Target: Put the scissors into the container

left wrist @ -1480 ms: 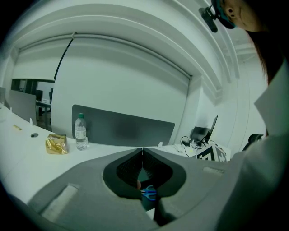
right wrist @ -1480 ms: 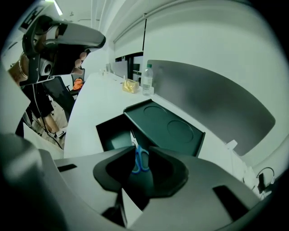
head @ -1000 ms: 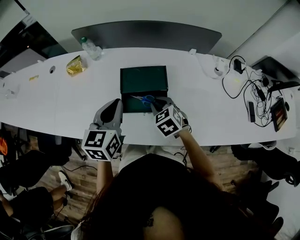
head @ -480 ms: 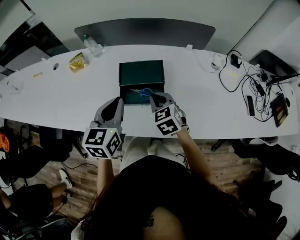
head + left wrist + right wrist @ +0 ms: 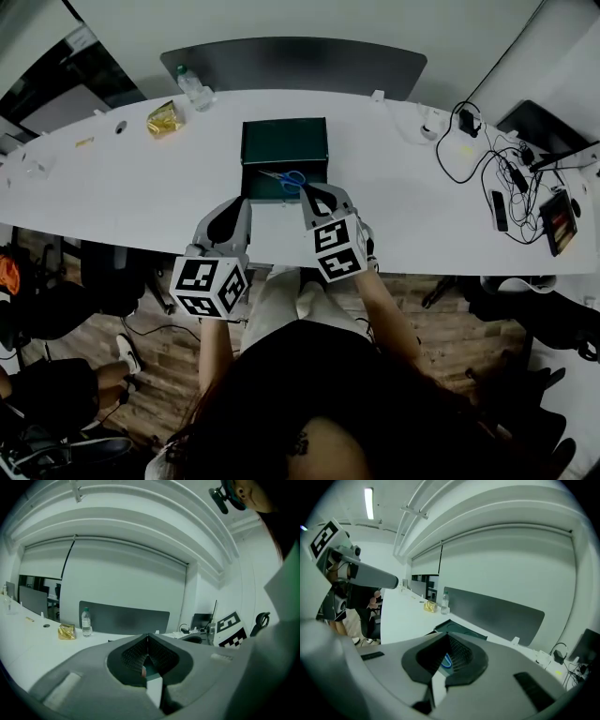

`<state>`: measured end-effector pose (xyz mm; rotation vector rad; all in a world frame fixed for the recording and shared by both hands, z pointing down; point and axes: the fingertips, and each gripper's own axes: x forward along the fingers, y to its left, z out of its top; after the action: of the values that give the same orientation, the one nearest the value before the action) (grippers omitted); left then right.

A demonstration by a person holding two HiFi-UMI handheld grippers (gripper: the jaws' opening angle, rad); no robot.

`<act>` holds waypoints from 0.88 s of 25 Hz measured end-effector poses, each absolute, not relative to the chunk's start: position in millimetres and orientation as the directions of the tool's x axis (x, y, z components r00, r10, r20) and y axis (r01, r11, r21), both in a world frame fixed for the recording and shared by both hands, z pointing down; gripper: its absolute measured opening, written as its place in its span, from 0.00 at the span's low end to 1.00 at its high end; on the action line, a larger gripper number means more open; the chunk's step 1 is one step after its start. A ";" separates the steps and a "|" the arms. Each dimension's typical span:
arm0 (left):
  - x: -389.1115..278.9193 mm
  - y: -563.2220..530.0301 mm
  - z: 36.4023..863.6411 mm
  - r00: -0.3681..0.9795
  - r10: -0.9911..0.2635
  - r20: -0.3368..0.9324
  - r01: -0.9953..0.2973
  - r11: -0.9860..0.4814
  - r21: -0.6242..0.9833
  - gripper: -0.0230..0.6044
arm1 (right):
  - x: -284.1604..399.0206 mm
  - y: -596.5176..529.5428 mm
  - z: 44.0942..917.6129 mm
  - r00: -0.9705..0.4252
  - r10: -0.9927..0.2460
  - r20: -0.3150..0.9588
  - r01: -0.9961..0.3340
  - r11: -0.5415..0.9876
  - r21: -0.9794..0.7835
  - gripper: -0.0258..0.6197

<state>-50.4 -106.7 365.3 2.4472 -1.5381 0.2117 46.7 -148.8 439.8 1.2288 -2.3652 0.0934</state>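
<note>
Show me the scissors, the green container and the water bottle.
scissors (image 5: 293, 178), head view, blue handles.
green container (image 5: 284, 141), head view, open lid.
water bottle (image 5: 194, 89), head view, its body.

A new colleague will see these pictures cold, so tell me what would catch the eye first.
An open dark green box sits mid-way along the long white table, with blue-handled scissors lying inside. Near its front edge are the grey left gripper and right gripper, each bearing a black-and-white marker cube, jaws shut. Black cables tangle at the table's right end.
</note>
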 end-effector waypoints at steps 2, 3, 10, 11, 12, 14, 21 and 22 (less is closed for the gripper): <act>-49.8 -102.8 363.4 0.427 -0.870 0.247 -0.904 -0.409 0.125 0.06 | 47.7 -143.6 429.8 -0.489 -0.774 0.403 -0.802 0.580 0.141 0.05; -49.8 -101.6 361.7 0.424 -0.872 0.245 -0.905 -0.406 0.122 0.06 | 49.0 -141.7 424.2 -0.483 -0.785 0.387 -0.813 0.567 0.137 0.05; -51.3 -98.9 342.7 0.417 -0.885 0.209 -0.909 -0.407 0.091 0.06 | 61.8 -134.3 382.6 -0.391 -0.891 0.228 -0.891 0.429 0.150 0.05; -51.8 -97.6 340.8 0.416 -0.886 0.205 -0.909 -0.407 0.087 0.06 | 62.3 -132.0 378.9 -0.384 -0.898 0.213 -0.896 0.419 0.148 0.05; -52.3 -96.2 339.2 0.415 -0.887 0.203 -0.910 -0.407 0.083 0.06 | 62.3 -129.6 375.4 -0.381 -0.903 0.200 -0.900 0.411 0.141 0.05; -53.3 -92.7 336.7 0.418 -0.886 0.199 -0.909 -0.411 0.076 0.06 | 60.5 -123.7 368.7 -0.382 -0.907 0.179 -0.905 0.406 0.126 0.05; -61.6 -66.1 332.2 0.445 -0.875 0.190 -0.895 -0.443 0.057 0.06 | 50.9 -92.6 354.5 -0.335 -0.927 0.168 -0.923 0.359 0.142 0.05; -63.4 -60.8 331.2 0.449 -0.874 0.186 -0.893 -0.446 0.058 0.06 | 49.4 -86.5 352.2 -0.332 -0.929 0.165 -0.924 0.355 0.139 0.05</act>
<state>-63.4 -60.8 331.2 2.5454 -1.5642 0.1936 49.4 -86.5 352.2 1.6705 -2.4008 -0.0291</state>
